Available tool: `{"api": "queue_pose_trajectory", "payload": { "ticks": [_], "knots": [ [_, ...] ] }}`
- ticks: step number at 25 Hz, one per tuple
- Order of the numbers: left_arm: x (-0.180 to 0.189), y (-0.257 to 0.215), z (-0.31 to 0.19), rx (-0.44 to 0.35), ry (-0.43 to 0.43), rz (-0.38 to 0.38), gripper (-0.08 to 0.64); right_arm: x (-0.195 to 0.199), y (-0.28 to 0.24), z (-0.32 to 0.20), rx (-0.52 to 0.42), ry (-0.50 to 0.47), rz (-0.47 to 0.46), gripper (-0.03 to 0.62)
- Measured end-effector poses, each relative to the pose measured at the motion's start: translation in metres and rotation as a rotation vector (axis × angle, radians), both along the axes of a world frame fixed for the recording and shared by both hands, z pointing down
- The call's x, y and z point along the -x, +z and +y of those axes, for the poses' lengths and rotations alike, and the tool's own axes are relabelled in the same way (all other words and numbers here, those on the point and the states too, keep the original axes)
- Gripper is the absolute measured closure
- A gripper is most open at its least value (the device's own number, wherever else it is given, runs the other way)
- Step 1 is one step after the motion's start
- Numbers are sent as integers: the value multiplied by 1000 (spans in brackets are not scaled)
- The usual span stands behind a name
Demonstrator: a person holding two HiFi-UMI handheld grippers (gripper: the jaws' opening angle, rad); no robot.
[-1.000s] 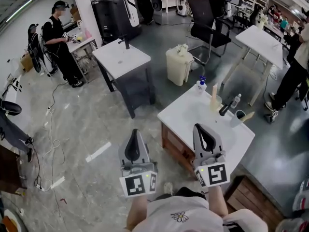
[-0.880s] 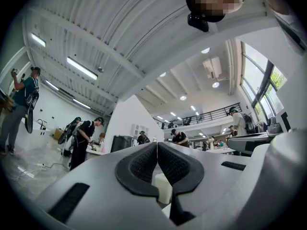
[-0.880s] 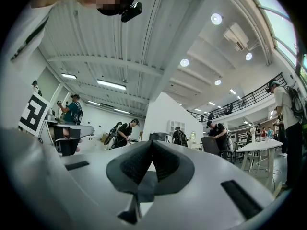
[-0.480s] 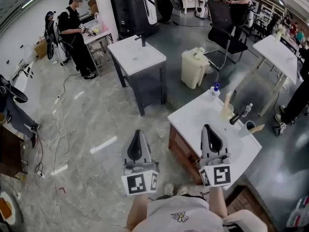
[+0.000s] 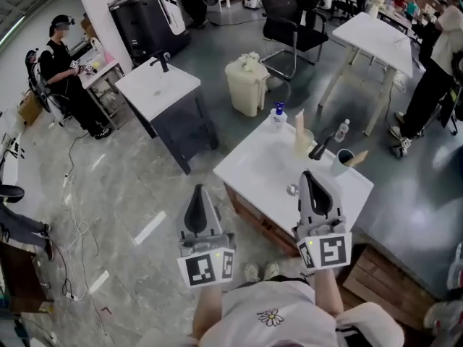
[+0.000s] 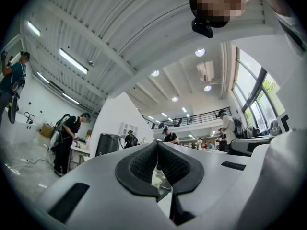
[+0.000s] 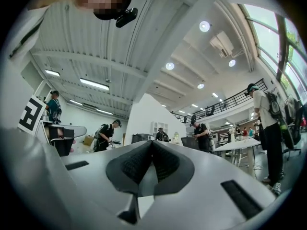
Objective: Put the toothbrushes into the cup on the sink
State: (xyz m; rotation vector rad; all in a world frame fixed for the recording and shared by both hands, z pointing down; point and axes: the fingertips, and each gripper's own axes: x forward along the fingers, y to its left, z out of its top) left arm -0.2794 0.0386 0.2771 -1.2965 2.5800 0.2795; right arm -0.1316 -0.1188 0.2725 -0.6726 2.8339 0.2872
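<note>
The left tongs (image 5: 197,196) and right tongs (image 5: 310,181) are both pressed together and empty, low in the frame. A white sink surface (image 5: 255,166) lies centre right.

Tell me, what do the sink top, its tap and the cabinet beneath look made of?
The sink top looks like white ceramic or moulded stone: smooth, evenly pale. The tap seems matt black metal, dark with no glint. The cabinet looks like reddish-brown wood, though its grain is too small to see.
</note>
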Motion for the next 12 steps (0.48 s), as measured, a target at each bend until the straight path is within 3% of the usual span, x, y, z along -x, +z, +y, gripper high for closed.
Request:
{"api": "queue_pose_trajectory", "payload": {
  "ticks": [12],
  "knots": [
    [-82, 6, -151, -28, 310, -18, 541, -134, 31, -93, 29, 341, -19, 581]
  ]
}}
